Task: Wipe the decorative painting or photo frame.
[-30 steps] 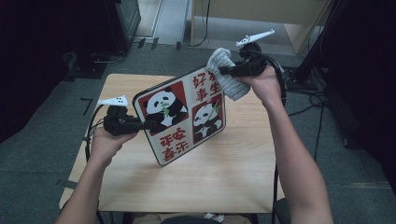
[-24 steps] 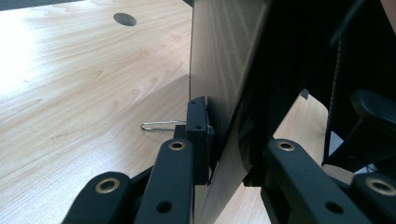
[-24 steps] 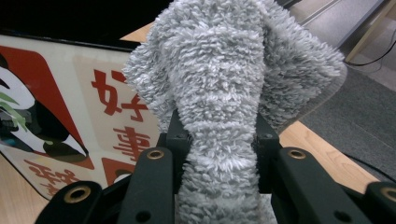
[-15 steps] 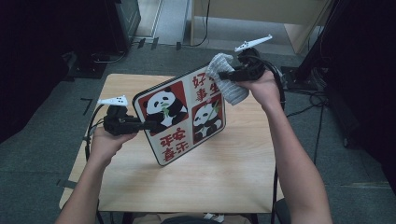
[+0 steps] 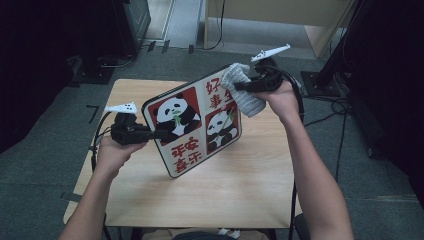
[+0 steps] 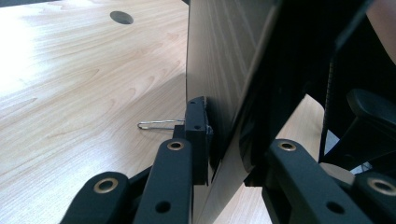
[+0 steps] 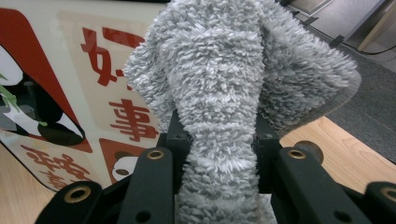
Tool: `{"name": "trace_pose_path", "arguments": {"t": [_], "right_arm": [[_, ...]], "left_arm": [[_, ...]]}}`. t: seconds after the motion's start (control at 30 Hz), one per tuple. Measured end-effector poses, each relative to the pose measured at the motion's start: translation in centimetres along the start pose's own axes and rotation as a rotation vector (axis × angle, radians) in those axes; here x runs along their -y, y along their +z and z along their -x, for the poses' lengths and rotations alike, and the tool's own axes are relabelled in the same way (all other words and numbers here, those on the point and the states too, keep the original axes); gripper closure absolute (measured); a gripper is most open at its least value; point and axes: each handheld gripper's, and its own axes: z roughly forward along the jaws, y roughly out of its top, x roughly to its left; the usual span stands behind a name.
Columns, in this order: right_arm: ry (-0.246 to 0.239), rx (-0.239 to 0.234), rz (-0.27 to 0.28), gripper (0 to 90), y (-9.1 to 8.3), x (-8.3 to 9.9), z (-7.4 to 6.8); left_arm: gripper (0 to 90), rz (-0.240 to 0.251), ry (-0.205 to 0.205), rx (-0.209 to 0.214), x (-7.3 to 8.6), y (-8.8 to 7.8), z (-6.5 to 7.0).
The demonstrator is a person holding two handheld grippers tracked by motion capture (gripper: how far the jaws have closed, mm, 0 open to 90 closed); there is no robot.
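Your tray (image 5: 192,127) shows black-and-white pandas on red squares with red characters; your cloth (image 7: 224,93) is fluffy grey.

We see the tilted panda tray (image 5: 195,127) blocking the counter's (image 5: 240,195) middle. Near side lies open for passage. A small wire clip (image 6: 154,124) rests beside the tray.

High view looked forward and down over the whole table (image 5: 215,200). Left gripper view sat close, sighting edge-on along the panda board (image 6: 219,70). Right gripper view faced that board's printed side (image 7: 60,70) at close range.
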Motion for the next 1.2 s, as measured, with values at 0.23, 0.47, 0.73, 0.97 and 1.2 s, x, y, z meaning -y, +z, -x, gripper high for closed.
{"name": "trace_pose_path", "arguments": {"t": [0.23, 0.47, 0.73, 0.97, 1.2], "right_arm": [[0.012, -0.011, -0.005, 69.0, 0.3, 0.8, 0.2], [0.020, -0.017, -0.005, 69.0, 0.6, 1.4, 0.3], [0.028, -0.027, -0.012, 69.0, 0.9, 2.3, 0.5], [0.035, -0.030, -0.018, 68.9, 1.2, 3.1, 0.6], [0.040, -0.033, -0.020, 68.8, 1.5, 3.8, 0.7]], "left_arm": [[78.0, -0.003, 0.004, -0.005, 0.0, 0.0, 0.0], [78.2, -0.002, 0.004, -0.011, -0.1, -0.1, 0.0], [78.5, 0.000, 0.003, -0.014, -0.1, -0.1, 0.1], [78.6, 0.000, 0.000, -0.016, -0.1, -0.1, 0.0], [78.5, 0.002, -0.003, -0.016, -0.1, -0.1, 0.1]]}}
